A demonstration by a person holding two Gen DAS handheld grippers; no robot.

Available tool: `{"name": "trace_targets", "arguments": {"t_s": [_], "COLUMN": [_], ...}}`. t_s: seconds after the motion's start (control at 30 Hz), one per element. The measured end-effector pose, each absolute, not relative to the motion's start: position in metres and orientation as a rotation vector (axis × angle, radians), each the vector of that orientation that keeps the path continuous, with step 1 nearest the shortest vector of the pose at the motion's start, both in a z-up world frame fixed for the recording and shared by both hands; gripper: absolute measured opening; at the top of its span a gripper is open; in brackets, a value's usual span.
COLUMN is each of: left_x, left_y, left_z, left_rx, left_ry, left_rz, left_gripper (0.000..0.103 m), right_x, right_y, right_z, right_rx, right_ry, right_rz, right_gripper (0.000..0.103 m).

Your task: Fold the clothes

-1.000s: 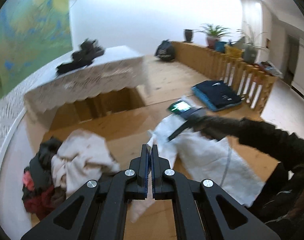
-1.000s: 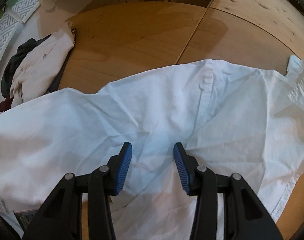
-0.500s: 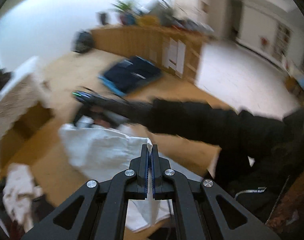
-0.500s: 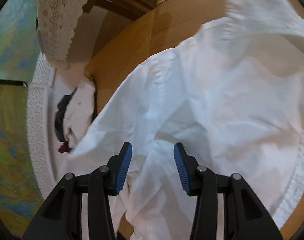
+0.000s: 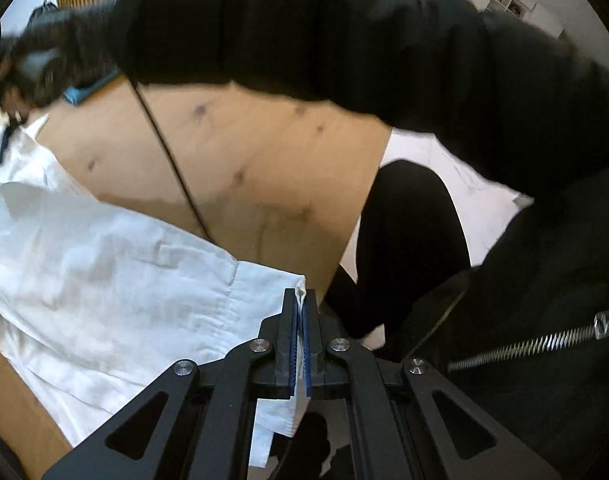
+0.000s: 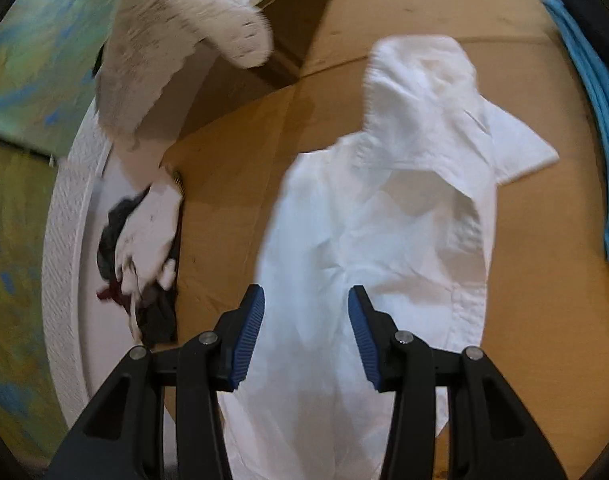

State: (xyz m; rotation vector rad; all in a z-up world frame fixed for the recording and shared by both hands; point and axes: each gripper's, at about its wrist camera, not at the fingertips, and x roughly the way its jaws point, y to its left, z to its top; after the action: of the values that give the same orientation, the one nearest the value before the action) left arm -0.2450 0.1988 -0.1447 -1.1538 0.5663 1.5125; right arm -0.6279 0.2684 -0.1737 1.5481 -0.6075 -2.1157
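Wooden platform (image 6: 232, 184) carries the work; a white shirt (image 6: 384, 240) is spread long-ways over it, crumpled, one end bunched up at the far side, a short sleeve sticking out to the right. An unsorted clothes pile (image 6: 144, 256) is seen at the platform's left edge, well apart from the shirt; folded blue garments (image 6: 592, 128) lie at the far right. In the left wrist view a black-sleeved arm (image 5: 344, 32) crosses above, and the same shirt (image 5: 104, 272) is pulled toward the near platform edge. Left gripper (image 5: 301, 320) is clenched on a corner of the shirt hem, cloth visible between the pads. Right gripper (image 6: 304, 332) hangs above the shirt's near part, jaws apart, nothing pinched. Step in hand is judged as spreading flat before the fold. For a good result the held corner should be kept taut and low, the opposite corner should be taken by the free tool, and wrinkles drawn out before anything is folded over. Grip on the thin hem could slip.
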Motion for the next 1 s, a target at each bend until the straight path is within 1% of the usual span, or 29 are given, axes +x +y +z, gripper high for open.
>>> {"name": "trace_targets", "arguments": {"t_s": [0.07,0.1,0.13,0.2,0.23,0.3,0.33,0.37,0.43,0.53,0.63,0.77,0.93,1.0], "left_x": [-0.248,-0.249,-0.251,-0.257,-0.261,-0.27,-0.276,-0.284,-0.31,-0.372,-0.433,-0.478,-0.487,-0.491], "left_y": [0.194,0.191,0.189,0.174,0.162,0.136,0.121,0.105,0.075,0.041,0.023,0.021,0.047,0.053], "left_z": [-0.15,-0.15,-0.151,-0.144,-0.137,-0.123,-0.117,-0.111,-0.106,-0.112,-0.128,-0.155,-0.173,-0.178], "left_rx": [-1.175,-1.187,-1.198,-1.202,-1.197,-1.184,-1.169,-1.151,-1.143,-1.153,-1.155,-1.192,-1.166,-1.152], "left_ry": [0.548,0.536,0.524,0.481,0.452,0.403,0.407,0.436,0.5,0.496,0.53,0.532,0.586,0.633], "left_rz": [1.505,1.513,1.52,1.568,1.606,1.681,1.725,1.786,1.926,2.09,2.197,2.164,2.117,2.124], "left_gripper": [0.002,0.004,0.008,0.021,0.023,0.026,0.027,0.03,0.03,0.03,0.03,0.03,0.03,0.03], "right_x": [-0.624,-0.623,-0.622,-0.622,-0.618,-0.608,-0.602,-0.597,-0.582,-0.545,-0.512,-0.485,-0.493,-0.502], "right_y": [0.252,0.238,0.227,0.21,0.207,0.206,0.205,0.205,0.203,0.2,0.199,0.189,0.169,0.168], "right_z": [-0.169,-0.171,-0.179,-0.196,-0.197,-0.194,-0.192,-0.19,-0.185,-0.176,-0.176,-0.181,-0.181,-0.184], "right_rx": [1.563,1.591,1.628,1.702,1.704,1.679,1.667,1.654,1.632,1.621,1.626,1.622,1.6,1.61], "right_ry": [-0.432,-0.329,-0.259,-0.145,-0.125,-0.116,-0.111,-0.107,-0.09,-0.064,-0.096,-0.119,-0.019,-0.035], "right_rz": [-2.19,-2.222,-2.227,-2.217,-2.225,-2.252,-2.265,-2.279,-2.288,-2.266,-2.216,-2.143,-2.171,-2.165], "right_gripper": [0.043,0.043,0.043,0.043,0.043,0.043,0.043,0.043,0.043,0.043,0.043,0.043,0.043,0.043]}}
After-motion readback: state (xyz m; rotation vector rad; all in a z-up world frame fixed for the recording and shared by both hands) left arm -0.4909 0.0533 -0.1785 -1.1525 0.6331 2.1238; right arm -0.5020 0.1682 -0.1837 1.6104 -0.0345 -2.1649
